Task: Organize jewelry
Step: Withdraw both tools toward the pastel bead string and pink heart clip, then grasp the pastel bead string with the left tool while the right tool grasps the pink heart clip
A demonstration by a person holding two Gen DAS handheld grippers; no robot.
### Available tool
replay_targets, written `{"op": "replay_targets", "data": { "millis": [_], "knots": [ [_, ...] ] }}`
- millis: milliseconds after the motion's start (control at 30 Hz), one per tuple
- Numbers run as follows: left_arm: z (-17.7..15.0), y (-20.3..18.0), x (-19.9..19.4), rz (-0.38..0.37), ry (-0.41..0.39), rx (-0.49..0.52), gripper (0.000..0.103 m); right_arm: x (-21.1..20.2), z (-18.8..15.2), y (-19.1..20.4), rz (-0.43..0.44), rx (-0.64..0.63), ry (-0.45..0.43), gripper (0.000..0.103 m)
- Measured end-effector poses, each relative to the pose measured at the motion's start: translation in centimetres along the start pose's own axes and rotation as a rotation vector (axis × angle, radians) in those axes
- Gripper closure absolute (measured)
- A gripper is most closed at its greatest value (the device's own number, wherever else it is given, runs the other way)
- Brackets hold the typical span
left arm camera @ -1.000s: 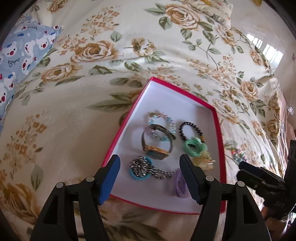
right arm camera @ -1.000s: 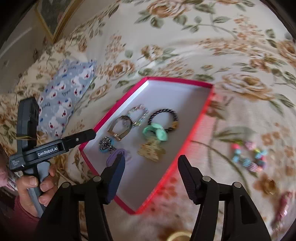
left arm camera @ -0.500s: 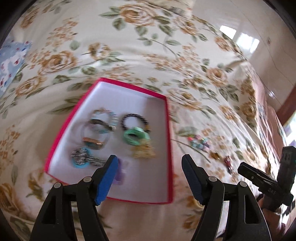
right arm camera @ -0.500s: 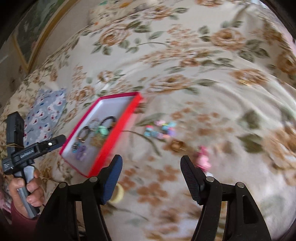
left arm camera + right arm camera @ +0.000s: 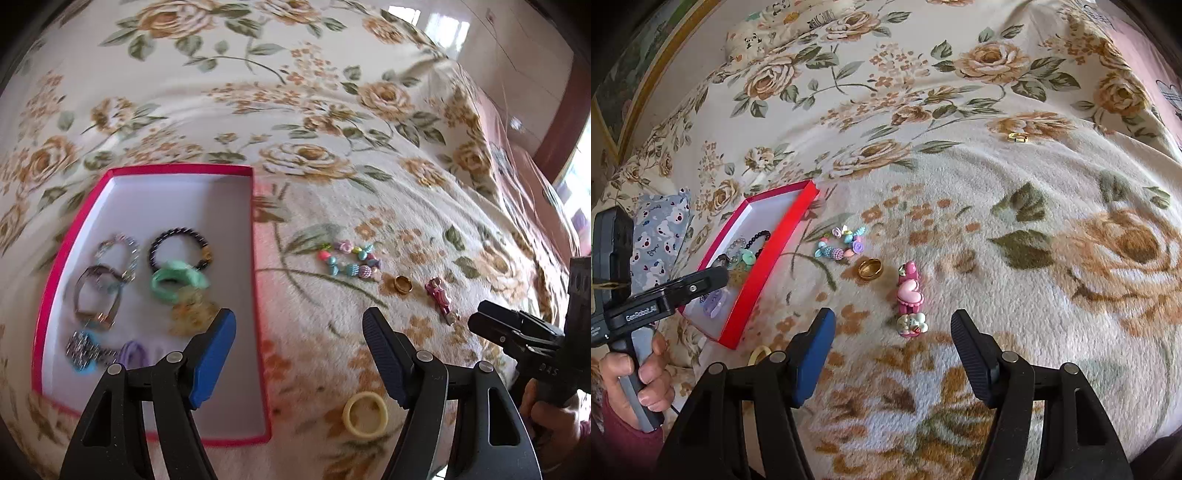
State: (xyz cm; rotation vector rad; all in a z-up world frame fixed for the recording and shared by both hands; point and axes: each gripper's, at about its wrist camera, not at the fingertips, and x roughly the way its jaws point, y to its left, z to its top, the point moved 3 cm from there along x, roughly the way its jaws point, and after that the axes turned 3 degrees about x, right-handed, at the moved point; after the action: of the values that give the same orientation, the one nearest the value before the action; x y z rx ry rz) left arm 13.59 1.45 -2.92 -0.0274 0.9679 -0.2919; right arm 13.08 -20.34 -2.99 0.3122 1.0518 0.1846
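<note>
A red box [image 5: 177,169] with a white inside lies on the floral blanket and holds several bracelets, hair ties and a watch. To its right on the blanket lie a colourful bead bracelet [image 5: 349,260], a gold ring [image 5: 402,285], a pink hair clip [image 5: 439,295] and a yellow band [image 5: 365,413]. My left gripper [image 5: 299,343] hangs open and empty over the box's right wall and the blanket. My right gripper [image 5: 892,343] is open and empty too, just short of the pink hair clip [image 5: 910,299], with the gold ring [image 5: 870,268] and bead bracelet [image 5: 842,243] beyond.
A blue bear-print pillow [image 5: 659,229] lies behind the red box [image 5: 768,258]. A hand [image 5: 635,380] holds the left gripper [image 5: 720,275]. Another small gold piece [image 5: 1017,137] sits far back on the blanket. The bed edge falls away at the right [image 5: 517,177].
Both grippers have swung right, away from the box, towards the loose pieces on the blanket. The box has slid to the left in both views. Jaws stay apart and empty.
</note>
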Motion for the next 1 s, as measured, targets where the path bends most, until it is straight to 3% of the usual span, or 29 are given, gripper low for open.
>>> {"op": "replay_targets", "data": {
  "millis": [233,600,1000],
  "knots": [
    [2.4,-1.0,3.6,0.005,0.030,0.024,0.032,0.9,0.5,-0.2,-0.016,-0.004,0.007,0.038],
    [5.3,-3.1,9.6,0.032,0.084,0.084,0.035,2.9,0.7,-0.2,-0.038,-0.028,0.052,0.048],
    [6.4,-4.8,15.6,0.031,0.179,0.166,0.049,4.4,0.9,-0.6,-0.043,-0.023,0.078,0.051]
  ]
}}
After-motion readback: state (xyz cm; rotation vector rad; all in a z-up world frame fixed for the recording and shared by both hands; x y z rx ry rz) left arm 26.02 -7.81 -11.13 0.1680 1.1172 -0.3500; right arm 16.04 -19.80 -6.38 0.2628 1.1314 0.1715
